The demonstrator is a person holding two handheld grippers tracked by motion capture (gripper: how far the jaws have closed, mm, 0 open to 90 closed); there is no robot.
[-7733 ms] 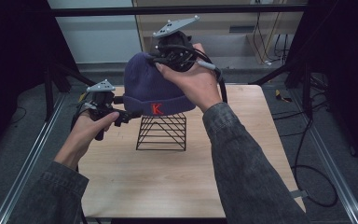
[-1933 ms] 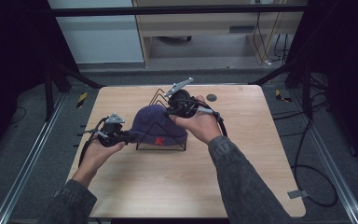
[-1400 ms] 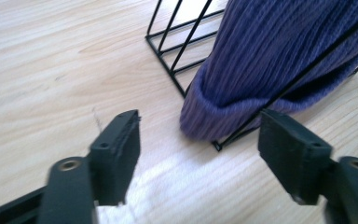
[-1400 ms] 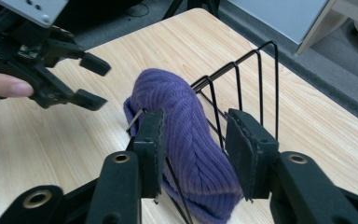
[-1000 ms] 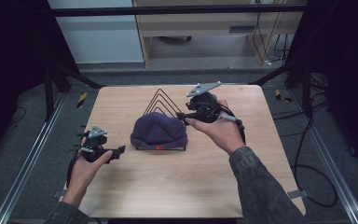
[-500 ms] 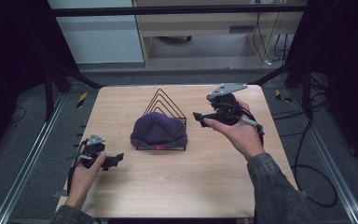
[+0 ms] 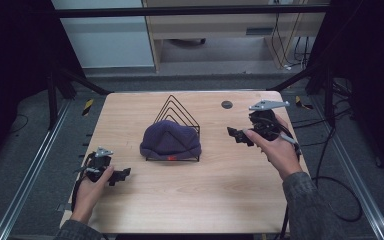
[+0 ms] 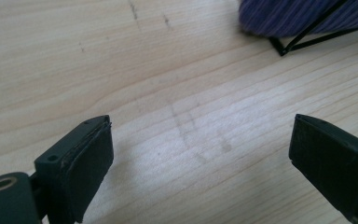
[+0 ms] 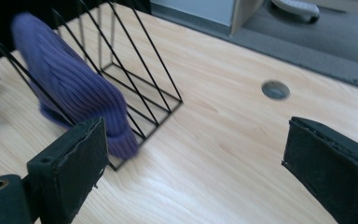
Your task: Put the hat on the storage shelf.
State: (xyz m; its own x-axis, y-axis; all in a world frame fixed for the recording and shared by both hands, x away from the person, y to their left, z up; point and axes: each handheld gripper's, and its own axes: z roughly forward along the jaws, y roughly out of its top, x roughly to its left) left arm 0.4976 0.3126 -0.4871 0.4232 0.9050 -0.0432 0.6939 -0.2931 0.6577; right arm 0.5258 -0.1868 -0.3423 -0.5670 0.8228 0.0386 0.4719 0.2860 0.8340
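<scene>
Both hands have drawn back from the purple knit beanie point(image 7: 170, 140), which seconds ago was carried above the table and now sits draped over the near end of the black wire rack point(image 7: 176, 112) at mid-table. The right gripper point(image 7: 236, 135) has shifted only slightly in the last half second, and the left gripper point(image 7: 122, 175) has barely moved.

From the high view the rack's near wires are hidden under the beanie, with only a small red mark showing at its lower edge. In the left gripper view the beanie is cut off at the upper edge, along with one corner of the rack's base.

Left of the rack and nearer the person, the left hand point(image 7: 91, 184) rests low by the wooden table point(image 7: 205, 195), its gripper pointing toward the rack. Right of the rack, the right hand point(image 7: 277, 147) is raised, its gripper aimed left at the beanie, well apart from it. Beyond that hand lies a small dark round hole point(image 7: 226, 104) in the tabletop.

Each gripper view shows its own jaws spread wide with nothing between them, bare wood beneath.
</scene>
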